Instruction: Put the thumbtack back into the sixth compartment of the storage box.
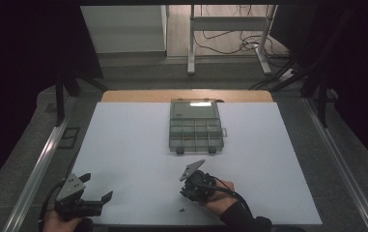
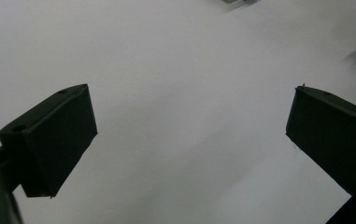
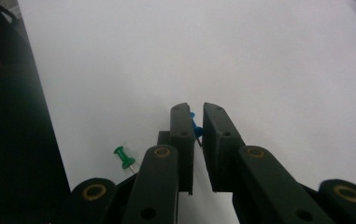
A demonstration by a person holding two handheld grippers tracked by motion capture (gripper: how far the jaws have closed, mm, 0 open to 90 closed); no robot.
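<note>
My right fingers are clamped on the blue pin, needle slanting back toward my hand, the box well ahead; my left fingers stand apart, empty

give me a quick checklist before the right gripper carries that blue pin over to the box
1. Blue push pin pinched: ok, the right gripper has its jaws closed on it.
2. Grip security: cannot tell, the pin sits near the jaw tips and most of it is hidden.
3. Compartment box ready: ok, its lid stands open at the far side and the compartments face up.
4. Path to the box: ok, bare white table lies between.
5. Left gripper out of the way: ok, it sits at the near left corner, jaws wide apart.
6. Green push pin: ok, lying on the table beside the right gripper, apart from the jaws.
</note>
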